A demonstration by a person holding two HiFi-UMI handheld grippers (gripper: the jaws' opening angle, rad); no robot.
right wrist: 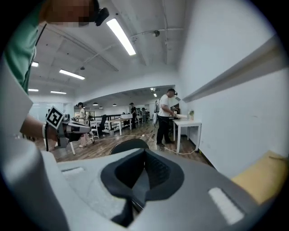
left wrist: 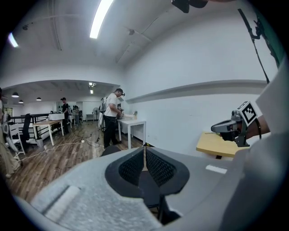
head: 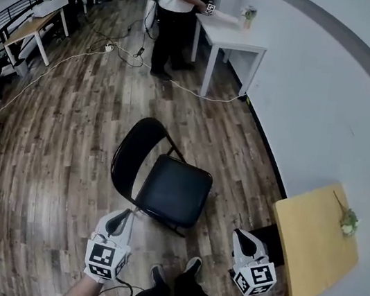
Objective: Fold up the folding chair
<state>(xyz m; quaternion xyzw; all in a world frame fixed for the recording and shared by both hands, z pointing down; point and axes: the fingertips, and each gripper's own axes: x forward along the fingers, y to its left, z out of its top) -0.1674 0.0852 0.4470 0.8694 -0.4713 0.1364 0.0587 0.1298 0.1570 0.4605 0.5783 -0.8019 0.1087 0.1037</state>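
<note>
A black folding chair (head: 166,179) stands unfolded on the wooden floor in front of me, its padded seat (head: 174,191) toward me and its curved backrest (head: 132,149) at the far left. My left gripper (head: 119,216) is shut and empty, just short of the seat's near left corner. My right gripper (head: 243,239) is also shut and empty, to the right of the chair. In the left gripper view the jaws (left wrist: 144,151) meet with the chair's back (left wrist: 110,151) just beyond. In the right gripper view the jaws (right wrist: 145,155) are together, and the backrest (right wrist: 128,145) shows over them.
A small yellow table (head: 313,242) with a flower on it stands at my right against the white wall. A white table (head: 232,36) with a person (head: 173,15) beside it is further off. Cables (head: 117,51) lie across the floor, and desks line the far left.
</note>
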